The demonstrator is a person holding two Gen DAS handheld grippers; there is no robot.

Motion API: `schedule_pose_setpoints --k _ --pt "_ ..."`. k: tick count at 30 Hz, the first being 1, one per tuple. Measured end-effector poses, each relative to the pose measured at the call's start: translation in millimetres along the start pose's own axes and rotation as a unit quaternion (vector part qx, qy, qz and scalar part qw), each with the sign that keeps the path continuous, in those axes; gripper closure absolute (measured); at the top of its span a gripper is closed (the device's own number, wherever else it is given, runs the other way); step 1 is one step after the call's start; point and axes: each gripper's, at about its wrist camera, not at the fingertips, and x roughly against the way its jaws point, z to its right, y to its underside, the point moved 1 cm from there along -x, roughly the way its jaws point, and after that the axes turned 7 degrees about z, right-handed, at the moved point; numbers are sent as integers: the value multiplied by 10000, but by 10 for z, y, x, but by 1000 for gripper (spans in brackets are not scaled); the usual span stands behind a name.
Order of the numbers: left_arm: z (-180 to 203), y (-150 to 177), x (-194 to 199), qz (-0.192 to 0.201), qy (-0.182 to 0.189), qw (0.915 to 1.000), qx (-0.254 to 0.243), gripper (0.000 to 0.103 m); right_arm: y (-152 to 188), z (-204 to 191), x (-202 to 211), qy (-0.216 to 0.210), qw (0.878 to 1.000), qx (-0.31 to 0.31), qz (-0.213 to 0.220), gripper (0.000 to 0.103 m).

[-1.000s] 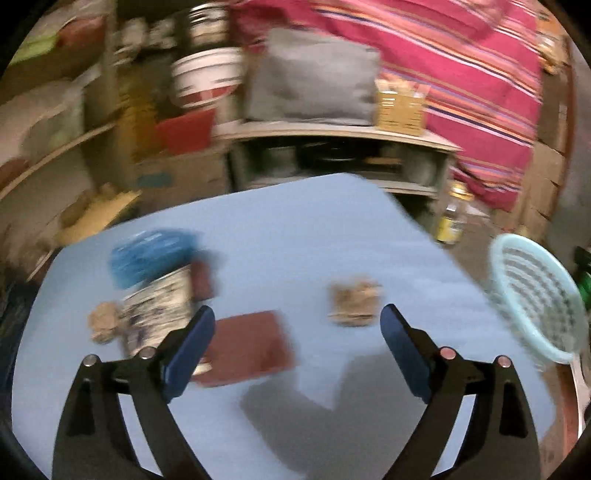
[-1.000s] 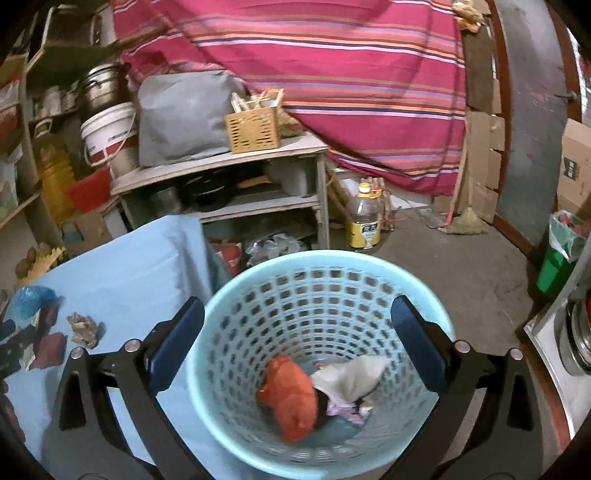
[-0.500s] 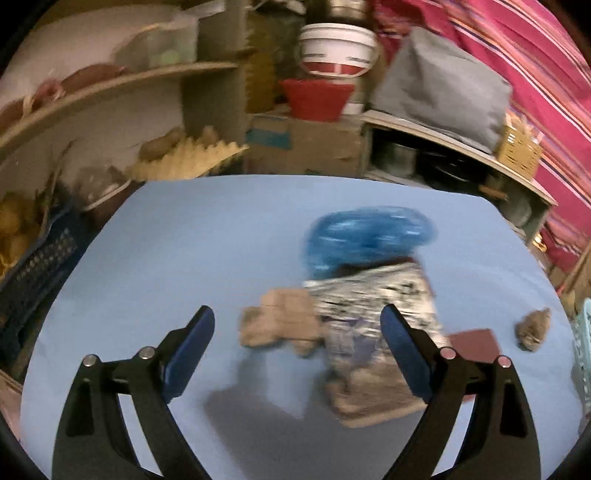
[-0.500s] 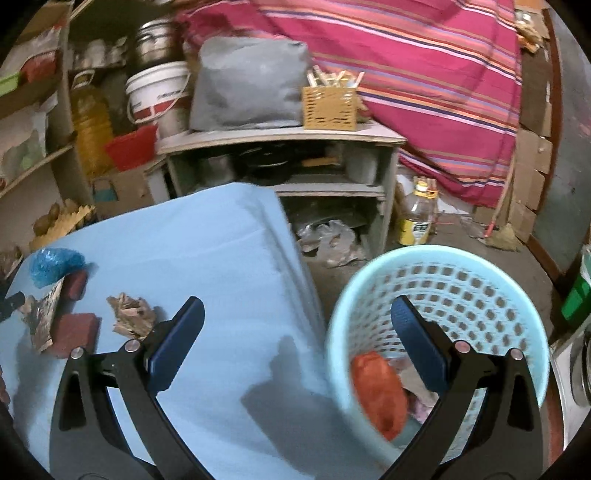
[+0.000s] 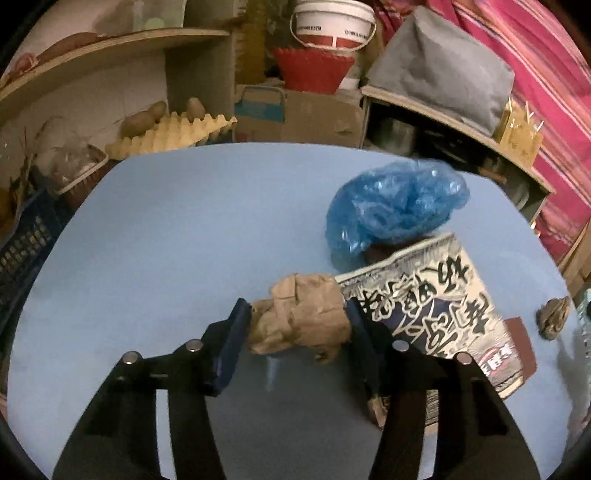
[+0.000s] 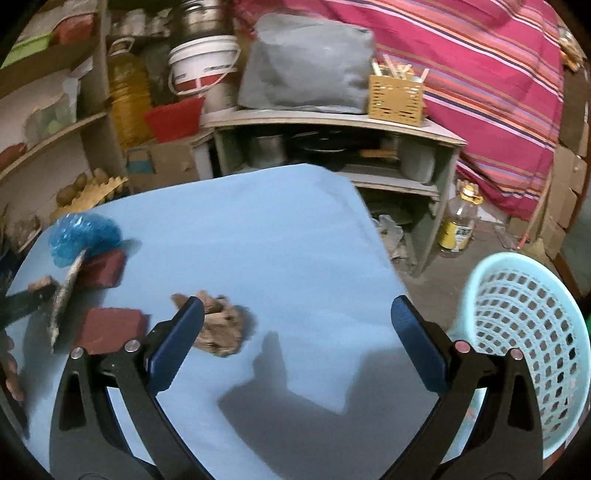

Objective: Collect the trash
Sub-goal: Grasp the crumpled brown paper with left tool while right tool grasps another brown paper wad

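My left gripper (image 5: 295, 325) is closed around a crumpled brown paper wad (image 5: 301, 317) on the blue table (image 5: 177, 229). Right beside it lie a printed wrapper (image 5: 436, 306) and a blue plastic bag (image 5: 395, 203). A second brown wad (image 5: 552, 315) lies at the table's right edge; it also shows in the right wrist view (image 6: 218, 325), just ahead of the left finger of my open, empty right gripper (image 6: 295, 325). The light blue trash basket (image 6: 524, 332) stands on the floor to the right of the table.
Two dark red blocks (image 6: 110, 325) (image 6: 105, 267) lie near the wrapper. Shelves with a white bucket (image 5: 332, 24), a red bowl (image 5: 312, 68), egg trays (image 5: 166, 134) and a grey bag (image 6: 306, 62) stand behind the table. An oil bottle (image 6: 458, 225) stands on the floor.
My left gripper swung left across the table, moved in on the brown paper wad and closed on it. My right gripper swung away from above the basket to over the table.
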Motion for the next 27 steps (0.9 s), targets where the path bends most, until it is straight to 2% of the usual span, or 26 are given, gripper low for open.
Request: schedule_pose_setpoints --k 9,17,18,20,24,27 --pt "-197 5 219 109 -178 9998 36 51 54 -342 -164 -228 9991 311 -166 5" --pt "-254 -14 340 174 -254 9995 1 51 110 -399 -402 -138 9973 372 -626 5" --pt "-256 -13 339 170 -263 9995 -19 51 114 -403 -414 -158 9970 380 -656 7" --pt "-238 -6 345 167 -289 9994 -69 51 127 -419 -427 -255 9963 417 -707 19" --pt "-190 -1 381 175 -292 9993 -138 51 152 -467 -464 -493 9940 497 -839 53" --pt "-160 -2 434 207 -254 9994 -123 51 146 -462 -398 -606 9941 444 -778 54"
